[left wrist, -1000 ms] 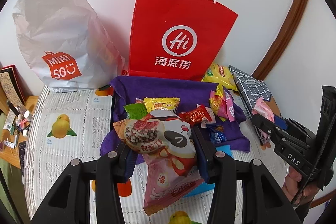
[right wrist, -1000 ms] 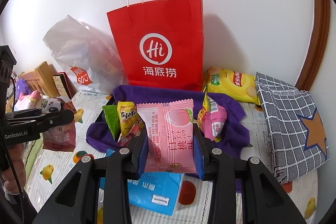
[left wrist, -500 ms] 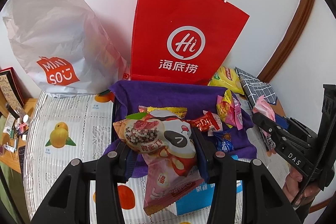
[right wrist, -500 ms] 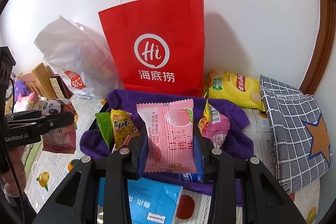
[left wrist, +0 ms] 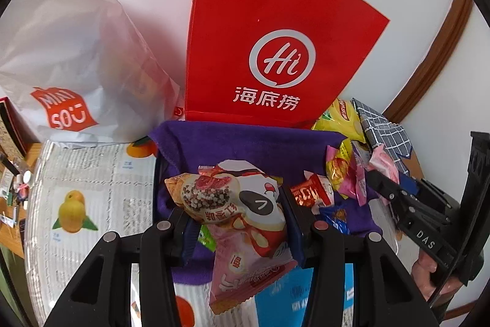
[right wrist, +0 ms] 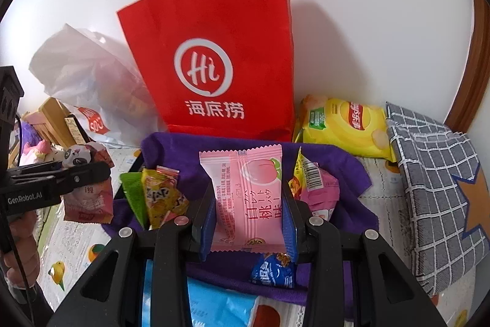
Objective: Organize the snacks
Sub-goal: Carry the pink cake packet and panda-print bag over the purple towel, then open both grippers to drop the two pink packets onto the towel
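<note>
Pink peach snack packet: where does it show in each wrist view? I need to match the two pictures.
Left wrist: far right, small, pink peach snack packet at the right gripper tip.
Right wrist: centre, large, clamped between the pads.
Shared landmark: red paper bag behind the purple cloth.

white wall [right wrist: 367,5], brown wooden trim [left wrist: 435,51]

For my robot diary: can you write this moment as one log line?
left tongs: shut on panda snack | right tongs: shut on peach snack | both above purple cloth | red bag behind
</note>
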The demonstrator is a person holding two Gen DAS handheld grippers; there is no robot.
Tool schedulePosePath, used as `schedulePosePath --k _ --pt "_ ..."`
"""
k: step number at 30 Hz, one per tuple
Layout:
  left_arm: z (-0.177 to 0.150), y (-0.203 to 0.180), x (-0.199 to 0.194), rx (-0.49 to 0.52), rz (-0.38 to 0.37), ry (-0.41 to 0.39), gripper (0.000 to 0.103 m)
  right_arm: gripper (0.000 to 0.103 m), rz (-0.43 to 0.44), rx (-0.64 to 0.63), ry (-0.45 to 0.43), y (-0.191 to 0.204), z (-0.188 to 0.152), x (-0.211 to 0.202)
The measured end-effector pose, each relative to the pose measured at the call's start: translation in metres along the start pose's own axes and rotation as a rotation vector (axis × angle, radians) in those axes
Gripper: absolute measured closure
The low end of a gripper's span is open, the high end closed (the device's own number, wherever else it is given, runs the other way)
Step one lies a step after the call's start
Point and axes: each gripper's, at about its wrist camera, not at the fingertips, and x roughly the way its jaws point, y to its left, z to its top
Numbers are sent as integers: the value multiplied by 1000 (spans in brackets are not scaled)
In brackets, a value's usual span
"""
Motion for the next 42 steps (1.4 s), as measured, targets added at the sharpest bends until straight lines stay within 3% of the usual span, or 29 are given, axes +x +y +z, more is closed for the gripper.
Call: schedulePosePath --k 7,12,23,31,35,42 --pt "17 4 21 -6 2 5 58 66 -10 19 33 -12 4 29" --pt "24 17 41 -47 43 18 58 66 -17 35 51 -19 6 45" --pt "29 1 76 -17 -10 49 57 66 -19 -13 114 -13 -3 78" --pt "30 0 80 -13 -27 41 55 66 -32 -53 102 -3 -8 82" --pt "26 3 91 -36 -62 100 54 66 -20 -71 121 5 -12 87" --pt "21 -3 96 -19 -58 136 54 66 -28 -55 151 3 -14 96"
